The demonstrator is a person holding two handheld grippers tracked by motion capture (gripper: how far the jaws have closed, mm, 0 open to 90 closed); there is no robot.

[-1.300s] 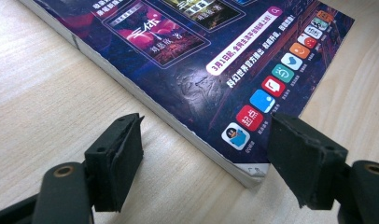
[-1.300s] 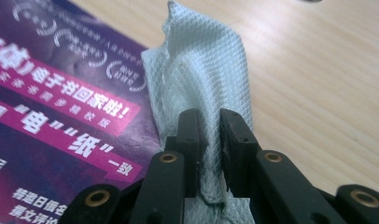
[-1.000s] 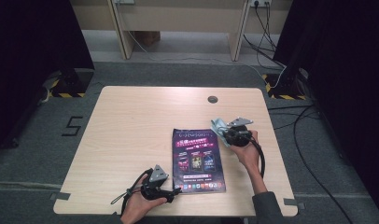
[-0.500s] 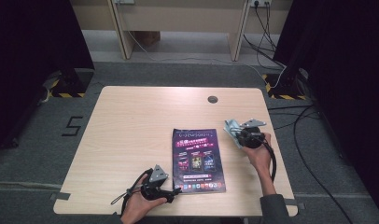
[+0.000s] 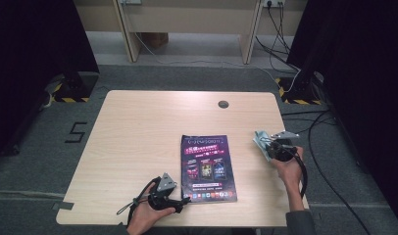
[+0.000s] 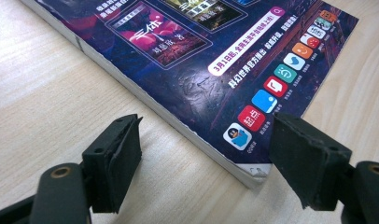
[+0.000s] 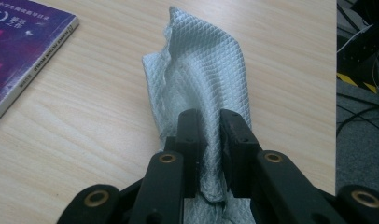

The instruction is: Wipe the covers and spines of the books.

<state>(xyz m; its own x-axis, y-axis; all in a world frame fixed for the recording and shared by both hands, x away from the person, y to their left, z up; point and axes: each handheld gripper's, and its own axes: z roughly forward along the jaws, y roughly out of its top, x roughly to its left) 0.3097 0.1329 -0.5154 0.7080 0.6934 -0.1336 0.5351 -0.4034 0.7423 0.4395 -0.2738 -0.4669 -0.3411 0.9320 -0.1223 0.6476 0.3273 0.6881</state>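
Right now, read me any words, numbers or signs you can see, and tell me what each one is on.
"5": painted on the grey floor left of the table.
"3月1日起": pink banner on the magazine cover.
"起点": red icon on the cover's bottom row.
Spine lettering: too blurred to read.

Light wooden table (image 5: 138,127), round grommet hole (image 5: 223,104) at its 12–1 o'clock edge. Grey carpet floor (image 5: 50,161) with taped "5" (image 5: 76,132) at 9 o'clock. Hazard-striped stand bases (image 5: 69,93) at 10 and 2; cables (image 5: 329,147) at 3 o'clock.

Each tool (image 7: 208,154) is black, with brass-coloured rivets, a grey three-cornered plate and a black cable; one grey sleeve (image 5: 300,223).
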